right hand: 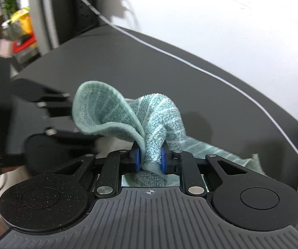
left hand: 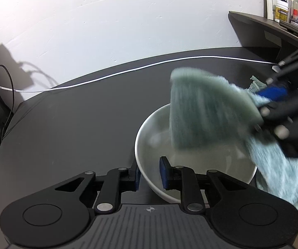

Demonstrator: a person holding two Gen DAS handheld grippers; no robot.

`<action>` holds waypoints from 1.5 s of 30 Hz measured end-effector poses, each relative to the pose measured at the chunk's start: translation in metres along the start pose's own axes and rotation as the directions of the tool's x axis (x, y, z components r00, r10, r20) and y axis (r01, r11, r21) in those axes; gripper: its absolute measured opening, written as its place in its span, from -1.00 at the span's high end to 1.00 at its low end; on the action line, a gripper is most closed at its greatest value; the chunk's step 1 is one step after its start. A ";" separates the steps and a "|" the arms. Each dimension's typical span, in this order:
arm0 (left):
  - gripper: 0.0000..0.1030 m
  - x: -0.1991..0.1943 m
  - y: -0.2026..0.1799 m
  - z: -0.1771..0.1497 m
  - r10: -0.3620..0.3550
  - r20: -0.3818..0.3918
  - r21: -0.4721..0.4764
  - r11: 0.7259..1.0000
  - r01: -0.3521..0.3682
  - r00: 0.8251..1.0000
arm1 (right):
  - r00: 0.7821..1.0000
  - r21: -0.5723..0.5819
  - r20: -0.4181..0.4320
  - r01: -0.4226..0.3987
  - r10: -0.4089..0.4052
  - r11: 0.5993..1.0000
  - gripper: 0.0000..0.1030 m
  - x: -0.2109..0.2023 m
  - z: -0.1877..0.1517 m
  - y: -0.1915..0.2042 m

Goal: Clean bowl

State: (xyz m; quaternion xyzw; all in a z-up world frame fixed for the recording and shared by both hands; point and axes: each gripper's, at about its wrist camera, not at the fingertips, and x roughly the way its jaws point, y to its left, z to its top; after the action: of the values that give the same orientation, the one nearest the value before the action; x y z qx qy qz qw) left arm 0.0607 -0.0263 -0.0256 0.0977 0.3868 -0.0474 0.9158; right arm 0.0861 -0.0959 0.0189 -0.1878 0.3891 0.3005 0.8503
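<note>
The left gripper (left hand: pixel 150 173) pinches the white bowl's (left hand: pixel 149 128) rim on the dark table (left hand: pixel 76 124) while the right gripper (right hand: pixel 150 158), clamped on a green towel (right hand: pixel 115 112), hangs over it, so wiping seems underway; next, press cloth inside.

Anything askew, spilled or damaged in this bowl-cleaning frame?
Nothing stands out. The left gripper straddles the white bowl rim, the right gripper clamps the green cloth over it. No spill or damage shows on the dark table; the cloth is motion-blurred.

The desk (left hand: pixel 76 124) lies open left of the bowl (left hand: pixel 146 137), while the cloth (left hand: pixel 207 112) blocks its opening.
</note>
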 end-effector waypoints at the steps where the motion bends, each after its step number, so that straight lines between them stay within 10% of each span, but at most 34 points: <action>1: 0.60 -0.001 0.000 0.000 0.001 0.000 0.000 1.000 -0.001 1.000 | 1.000 0.007 0.002 -0.015 0.015 1.000 0.65 0.002 0.003 0.000; 9: 0.58 -0.009 -0.002 0.001 0.016 -0.010 -0.012 1.000 -0.016 1.000 | 0.998 0.104 -0.051 -0.040 0.046 0.994 0.67 0.057 0.023 -0.016; 19: 0.42 -0.011 -0.007 0.002 0.004 -0.026 0.000 1.000 -0.004 1.000 | 0.998 0.101 0.006 -0.066 0.065 0.993 0.66 0.005 -0.003 -0.018; 28: 0.01 0.014 0.005 0.028 -0.014 0.018 0.195 0.981 0.010 1.000 | 1.000 -0.016 -0.001 0.030 -0.030 0.999 0.63 -0.012 -0.003 -0.038; 33: 0.10 0.018 0.001 0.022 -0.058 0.028 0.179 0.982 0.052 0.998 | 0.996 -0.080 -0.031 -0.082 0.080 0.993 0.28 0.004 0.005 -0.033; 45: 0.09 0.021 -0.004 0.021 -0.034 0.028 0.151 0.988 0.029 0.999 | 0.999 -0.031 -0.002 -0.044 0.044 0.999 -0.03 -0.002 0.016 -0.037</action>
State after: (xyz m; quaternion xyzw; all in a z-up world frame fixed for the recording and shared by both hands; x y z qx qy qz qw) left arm 0.0896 -0.0353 -0.0266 0.1597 0.3694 -0.0923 0.9108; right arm 0.1180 -0.1152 0.0335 -0.1925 0.3889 0.3250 0.8403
